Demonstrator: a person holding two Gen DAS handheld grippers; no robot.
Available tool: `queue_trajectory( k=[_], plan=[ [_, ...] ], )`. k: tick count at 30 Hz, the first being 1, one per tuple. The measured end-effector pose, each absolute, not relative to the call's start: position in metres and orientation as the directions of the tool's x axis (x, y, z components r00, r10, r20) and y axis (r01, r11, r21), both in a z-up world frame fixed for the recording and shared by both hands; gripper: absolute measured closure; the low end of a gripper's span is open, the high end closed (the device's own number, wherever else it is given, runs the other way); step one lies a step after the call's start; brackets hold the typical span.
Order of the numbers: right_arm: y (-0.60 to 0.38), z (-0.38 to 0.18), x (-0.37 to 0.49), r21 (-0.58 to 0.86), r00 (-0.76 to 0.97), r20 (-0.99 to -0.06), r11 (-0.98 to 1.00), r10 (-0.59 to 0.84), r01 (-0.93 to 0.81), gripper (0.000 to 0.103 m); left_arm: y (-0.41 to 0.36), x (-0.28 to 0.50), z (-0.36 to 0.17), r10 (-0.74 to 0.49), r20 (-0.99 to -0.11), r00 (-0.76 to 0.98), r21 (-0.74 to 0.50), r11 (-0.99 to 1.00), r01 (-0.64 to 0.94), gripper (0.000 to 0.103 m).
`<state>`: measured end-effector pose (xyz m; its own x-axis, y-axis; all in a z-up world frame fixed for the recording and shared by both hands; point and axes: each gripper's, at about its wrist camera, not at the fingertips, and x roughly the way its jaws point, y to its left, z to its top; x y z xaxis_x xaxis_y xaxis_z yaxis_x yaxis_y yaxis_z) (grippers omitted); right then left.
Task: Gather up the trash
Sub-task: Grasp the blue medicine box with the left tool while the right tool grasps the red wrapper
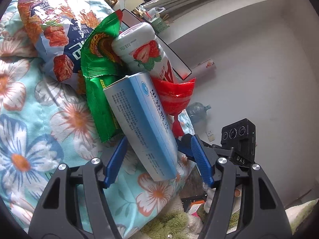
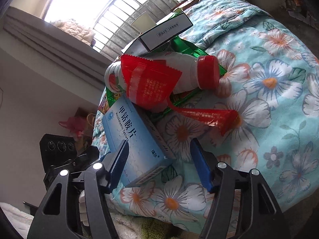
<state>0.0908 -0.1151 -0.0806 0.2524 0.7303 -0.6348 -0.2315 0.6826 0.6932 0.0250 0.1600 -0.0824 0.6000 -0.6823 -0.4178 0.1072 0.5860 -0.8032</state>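
Note:
A pile of trash lies on a floral quilt (image 1: 30,109). A blue medicine box (image 1: 143,123) lies nearest, also in the right wrist view (image 2: 135,139). Behind it are a green wrapper (image 1: 99,67), a strawberry drink bottle (image 1: 143,47) with a red cap (image 2: 208,72), a red wrapper (image 1: 175,95) (image 2: 151,83), a large snack bag (image 1: 57,35) and a white box (image 2: 165,33). My left gripper (image 1: 157,139) is open, its fingers either side of the blue box's near end. My right gripper (image 2: 159,143) is open around the same box from the other side.
The quilt's edge (image 1: 179,179) drops to a green rug (image 1: 171,223). A water jug (image 1: 197,109) lies on the floor by the white wall. Cluttered shelves and a window (image 2: 119,10) are behind the pile. The other gripper's camera block (image 1: 238,137) is close on the right.

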Motion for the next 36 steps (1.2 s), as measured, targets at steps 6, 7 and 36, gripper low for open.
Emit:
queue_trajectory(
  k=[6, 7, 36],
  plan=[
    [-0.106, -0.089, 0.083, 0.751, 0.153, -0.593, 0.611, 0.791, -0.251, 0.056, 0.165, 0.024, -0.074, -0.673, -0.388, 0.630, -0.804, 0.581, 0.125, 0.044],
    [-0.105, -0.089, 0.081, 0.759, 0.137, -0.585, 0.599, 0.799, -0.255, 0.056, 0.167, 0.023, -0.073, -0.675, -0.383, 0.631, -0.808, 0.575, 0.125, 0.044],
    [-0.147, -0.049, 0.065, 0.690, 0.309, -0.595, 0.668, 0.742, -0.278, 0.046, 0.178, 0.014, -0.054, -0.570, -0.487, 0.662, -0.646, 0.745, 0.166, 0.074]
  ],
)
